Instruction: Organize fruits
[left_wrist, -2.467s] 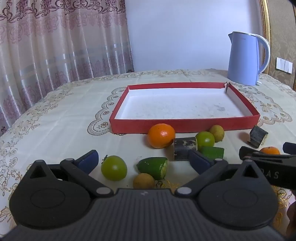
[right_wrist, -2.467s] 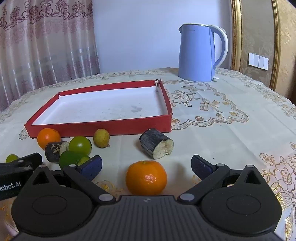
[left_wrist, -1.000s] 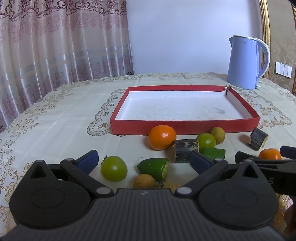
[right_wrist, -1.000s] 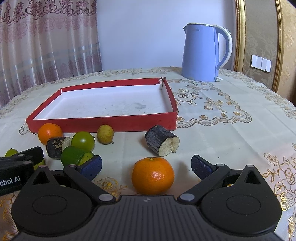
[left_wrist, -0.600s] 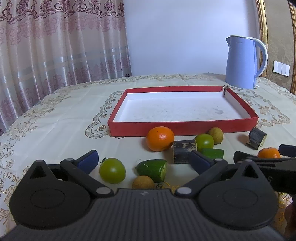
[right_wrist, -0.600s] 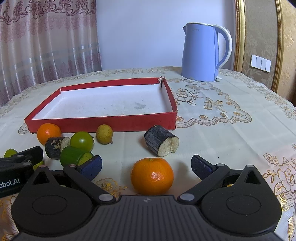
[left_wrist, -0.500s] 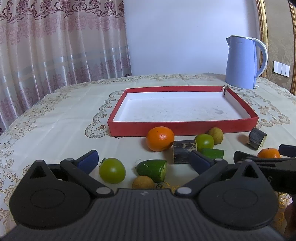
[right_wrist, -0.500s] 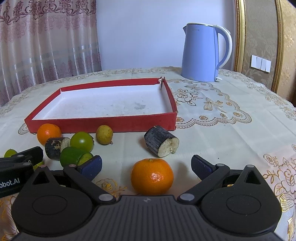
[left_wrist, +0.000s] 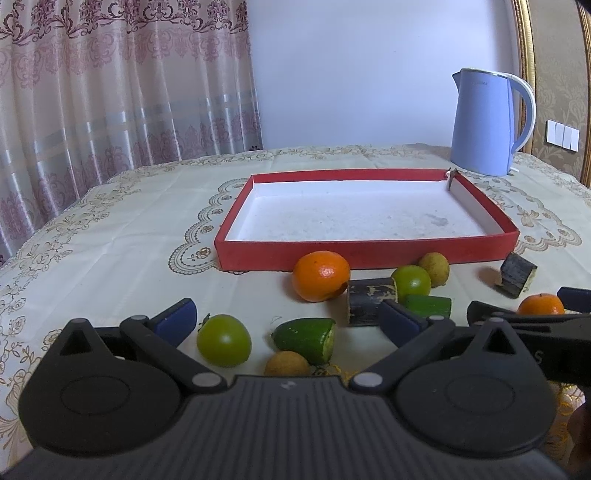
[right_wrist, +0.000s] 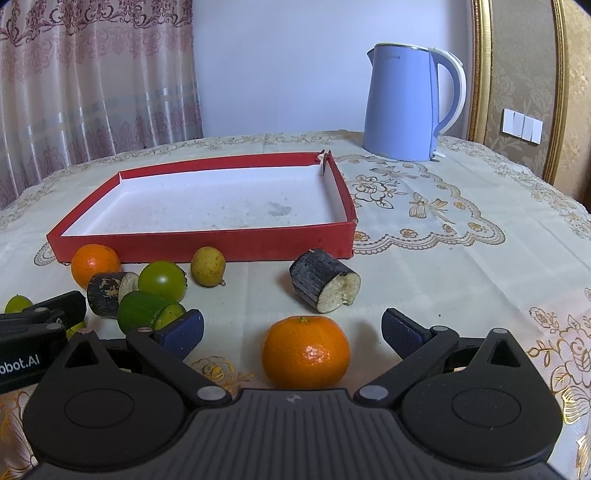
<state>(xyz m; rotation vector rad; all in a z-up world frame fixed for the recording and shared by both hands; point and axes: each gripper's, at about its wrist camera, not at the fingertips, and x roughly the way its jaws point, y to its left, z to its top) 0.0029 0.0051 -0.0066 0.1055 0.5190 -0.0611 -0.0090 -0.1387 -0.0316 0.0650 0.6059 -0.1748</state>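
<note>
- Fruits lie loose on the tablecloth (right_wrist: 424, 258), all in front of the red tray (right_wrist: 207, 245)'s near wall; none is in it.
- The tray's white floor holds nothing but a few faint marks.
- Right gripper (right_wrist: 291, 330): jaws spread wide, gripping nothing. A mandarin (right_wrist: 306, 352) sits straight ahead between its fingers, touching neither, so the right hand is clearly the nearer one to it. It is round, with no long axis to line up.
- Just beyond the mandarin lies a dark cut stub (right_wrist: 325, 280), its pale cut face turned toward the camera and to the right.
- Left gripper (left_wrist: 284, 323): also wide open and empty. A green fruit (left_wrist: 224, 340), a cut green piece (left_wrist: 304, 339) and a small yellow-brown fruit (left_wrist: 286, 363) lie between its fingers.
- Likely next: close on the mandarin, then carry it forward and left into the tray.
</note>
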